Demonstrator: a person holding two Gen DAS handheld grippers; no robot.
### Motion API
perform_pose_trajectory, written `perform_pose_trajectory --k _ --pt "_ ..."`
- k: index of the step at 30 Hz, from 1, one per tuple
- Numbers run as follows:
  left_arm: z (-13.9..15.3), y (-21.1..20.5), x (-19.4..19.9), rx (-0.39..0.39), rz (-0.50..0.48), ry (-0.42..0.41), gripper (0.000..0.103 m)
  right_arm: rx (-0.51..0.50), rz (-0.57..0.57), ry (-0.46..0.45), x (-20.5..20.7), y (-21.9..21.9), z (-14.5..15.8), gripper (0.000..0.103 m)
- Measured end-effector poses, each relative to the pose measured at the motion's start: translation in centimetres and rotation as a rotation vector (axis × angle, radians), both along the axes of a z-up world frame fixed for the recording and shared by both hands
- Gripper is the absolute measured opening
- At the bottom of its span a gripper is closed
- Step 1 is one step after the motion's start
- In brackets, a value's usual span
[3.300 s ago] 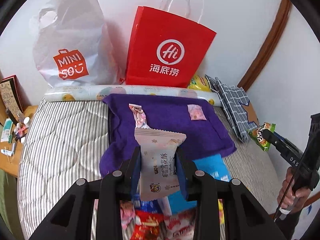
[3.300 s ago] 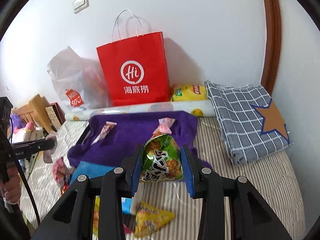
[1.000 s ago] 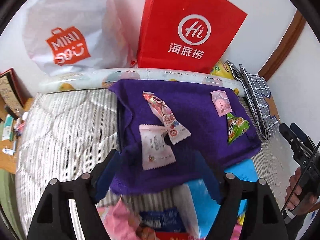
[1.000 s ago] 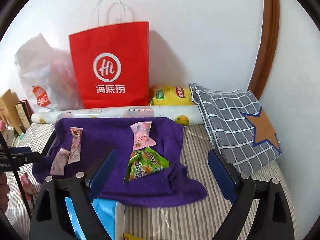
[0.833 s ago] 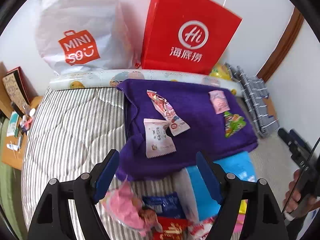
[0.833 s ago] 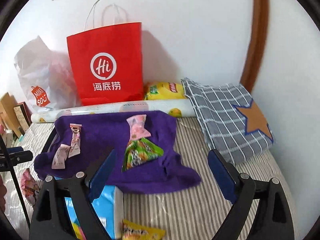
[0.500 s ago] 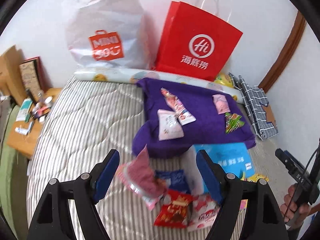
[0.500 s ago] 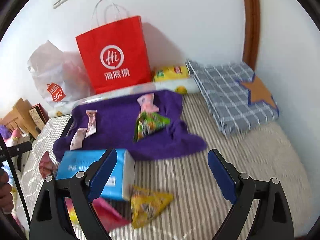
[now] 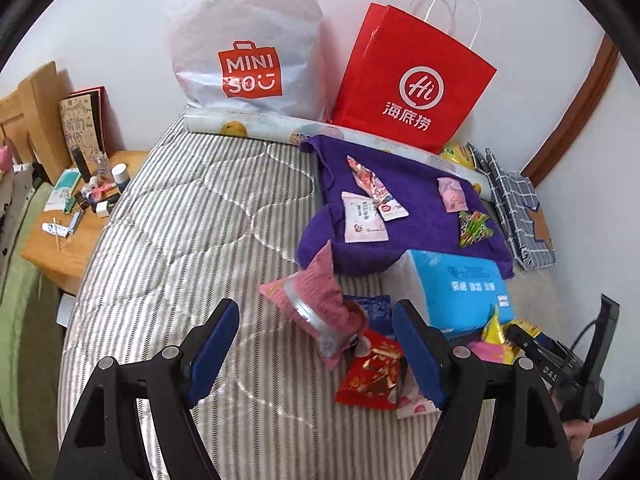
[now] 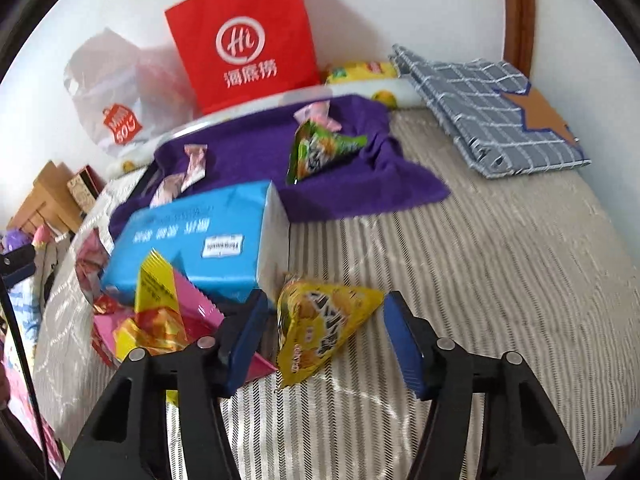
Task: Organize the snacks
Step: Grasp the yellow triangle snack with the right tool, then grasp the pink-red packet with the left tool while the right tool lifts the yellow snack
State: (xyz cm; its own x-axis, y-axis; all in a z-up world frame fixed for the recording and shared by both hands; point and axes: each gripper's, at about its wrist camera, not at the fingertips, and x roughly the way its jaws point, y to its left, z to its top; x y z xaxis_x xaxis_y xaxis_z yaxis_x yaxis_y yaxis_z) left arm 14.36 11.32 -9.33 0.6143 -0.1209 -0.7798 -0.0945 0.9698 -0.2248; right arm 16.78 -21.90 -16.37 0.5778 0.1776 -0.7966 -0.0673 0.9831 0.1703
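Left gripper (image 9: 314, 344): jaws spread wide, nothing held. It is hung over the striped bed (image 9: 180, 240), with a pink snack pack (image 9: 316, 304) seen between the jaws at lower centre of the left view. A red foil packet (image 9: 372, 376) is lying just below and right of it, beside the right-hand jaw.

Right gripper (image 10: 324, 334): jaws also wide apart, nothing clamped. A yellow triangular snack bag (image 10: 320, 324) is framed between them on the bed, apart from both pads. More loose packets, yellow and pink (image 10: 160, 308), are piled at lower left of the right view against a blue box (image 10: 192, 236).

Purple towel (image 9: 400, 200) is spread at centre right of the left view, with four snacks laid on it: a white packet (image 9: 362, 220), a long pink-red packet (image 9: 376, 190), a small pink packet (image 9: 452, 194), a green bag (image 9: 474, 228).

Behind the towel, against the wall: a red paper bag (image 9: 412, 80) and a white plastic bag (image 9: 244, 40).
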Motion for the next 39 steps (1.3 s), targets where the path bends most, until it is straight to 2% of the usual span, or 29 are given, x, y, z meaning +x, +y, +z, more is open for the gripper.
perform_pose_trajectory --k 3,6,8,10,15,19,22,25,29,39 --pt "-0.3 -0.1 0.0 0.004 -0.013 0.006 0.077 -0.048 0.005 0.026 0.7 0.8 -1.4 0.061" --pt "-0.8 -0.1 0.1 -0.002 -0.027 0.019 0.077 -0.062 0.014 0.032 0.8 0.8 -2.1 0.052" --pt "-1.1 -0.1 0.1 0.014 -0.028 0.019 0.077 -0.062 0.012 0.022 0.5 0.4 -2.0 0.042" --pt "-1.5 -0.1 0.1 0.026 -0.032 0.023 0.077 -0.049 0.003 0.012 0.0 -0.6 -1.6 0.038" --pt "-2.5 -0.6 0.8 0.038 -0.052 0.043 0.077 -0.040 -0.017 -0.014 -1.0 -2.1 -0.9 0.038" --pt "-3.5 -1.1 2.0 0.017 -0.056 0.072 0.077 -0.037 -0.006 -0.017 -1.1 -1.9 -1.1 0.038" --pt "-4.1 -0.8 2.7 -0.053 -0.043 0.068 0.078 -0.026 0.001 -0.021 -1.4 -1.7 -1.2 0.038" --pt "-4.1 -0.2 3.2 -0.090 -0.020 0.056 0.077 -0.028 0.011 -0.022 -1.7 -1.6 -1.2 0.038" --pt "-4.7 -0.1 4.5 -0.083 -0.008 0.081 0.077 -0.054 0.009 -0.022 -2.0 -1.6 -1.2 0.038" --pt "-7.9 -1.2 6.7 -0.083 -0.027 0.186 0.074 -0.033 -0.018 0.001 -1.6 -2.1 -1.8 0.039"
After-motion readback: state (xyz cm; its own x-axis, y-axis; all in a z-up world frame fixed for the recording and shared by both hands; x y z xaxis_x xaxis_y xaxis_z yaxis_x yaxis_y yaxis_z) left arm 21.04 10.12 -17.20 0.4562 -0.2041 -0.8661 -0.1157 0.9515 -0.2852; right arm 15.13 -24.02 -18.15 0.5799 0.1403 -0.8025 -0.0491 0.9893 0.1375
